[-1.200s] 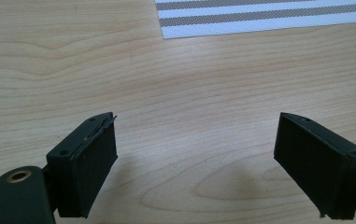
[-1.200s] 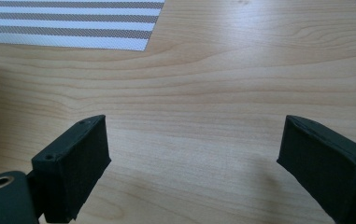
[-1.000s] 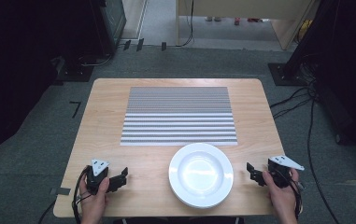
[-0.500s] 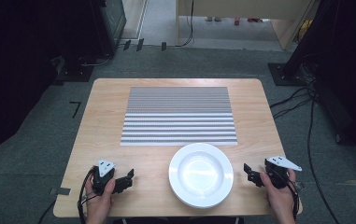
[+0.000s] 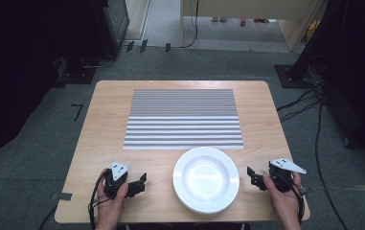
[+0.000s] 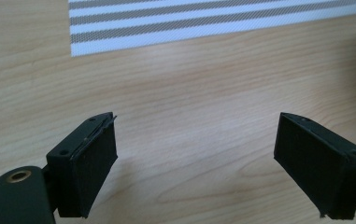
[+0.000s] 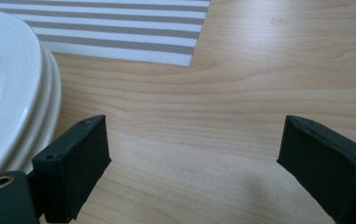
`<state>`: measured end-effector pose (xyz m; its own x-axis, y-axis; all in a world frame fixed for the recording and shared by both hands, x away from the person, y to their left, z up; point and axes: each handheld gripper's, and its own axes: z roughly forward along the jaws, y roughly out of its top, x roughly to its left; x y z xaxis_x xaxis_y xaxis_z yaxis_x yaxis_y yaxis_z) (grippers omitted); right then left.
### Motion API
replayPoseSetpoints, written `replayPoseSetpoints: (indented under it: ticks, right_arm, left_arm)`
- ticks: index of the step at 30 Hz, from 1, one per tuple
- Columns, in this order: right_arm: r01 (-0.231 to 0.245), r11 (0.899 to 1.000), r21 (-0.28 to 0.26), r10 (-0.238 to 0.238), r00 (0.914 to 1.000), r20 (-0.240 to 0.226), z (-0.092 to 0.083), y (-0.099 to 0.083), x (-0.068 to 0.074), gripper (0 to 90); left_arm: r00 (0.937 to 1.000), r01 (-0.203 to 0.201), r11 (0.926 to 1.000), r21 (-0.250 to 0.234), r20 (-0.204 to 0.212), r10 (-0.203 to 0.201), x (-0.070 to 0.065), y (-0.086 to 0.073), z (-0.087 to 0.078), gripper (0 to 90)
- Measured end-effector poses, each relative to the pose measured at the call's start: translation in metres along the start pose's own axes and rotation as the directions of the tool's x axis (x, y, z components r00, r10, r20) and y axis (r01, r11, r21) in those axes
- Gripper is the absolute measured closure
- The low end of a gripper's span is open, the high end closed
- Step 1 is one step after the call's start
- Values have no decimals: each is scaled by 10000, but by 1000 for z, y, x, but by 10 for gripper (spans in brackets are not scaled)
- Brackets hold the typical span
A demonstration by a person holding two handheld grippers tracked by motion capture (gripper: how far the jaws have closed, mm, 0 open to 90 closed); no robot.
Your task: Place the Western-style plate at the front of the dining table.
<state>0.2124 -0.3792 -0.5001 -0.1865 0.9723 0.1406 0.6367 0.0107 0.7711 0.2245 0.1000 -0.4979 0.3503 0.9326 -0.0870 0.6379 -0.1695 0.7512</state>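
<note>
A white plate [image 5: 206, 179] sits near the front edge of the wooden table [image 5: 103, 124], and its stacked white rims [image 7: 7, 93] show at the left of the right gripper view. Behind it lies a grey-and-white striped placemat [image 5: 185, 117]. My left gripper [image 5: 143, 183] rests left of the plate, pointing at it, open with bare wood between its jaws [image 6: 196, 163]. My right gripper [image 5: 251, 177] sits just right of the plate, also open and holding nothing [image 7: 194, 163]. The placemat's near edge shows ahead of each gripper [image 6: 213, 18] [image 7: 119, 28].
Bare wood surrounds the placemat on all sides. Grey carpet [image 5: 36, 158] lies around the table, with cables [image 5: 304, 108] on the floor at the right and dark equipment [image 5: 347, 72] standing at both back corners.
My left gripper has slid a little to the right toward the plate. My right gripper has edged slightly left toward the plate. Both stay open.
</note>
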Motion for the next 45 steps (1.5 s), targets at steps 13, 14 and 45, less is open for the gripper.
replayPoseSetpoints:
  ticks: [13,14,45]
  right_arm:
    - [-262,9989,-398,246,9989,-391,-5,40,33,89]
    - [-283,9986,-445,263,9987,-444,-3,38,35,89]
    - [65,9960,-891,-162,9940,-1085,1,12,50,461]
  left_arm:
    - [9988,-236,9997,-67,418,239,-24,23,13,133]
    - [9986,-256,9996,-77,466,259,-27,26,15,133]
    - [9621,-47,9948,-1017,2708,322,-63,23,8,147]
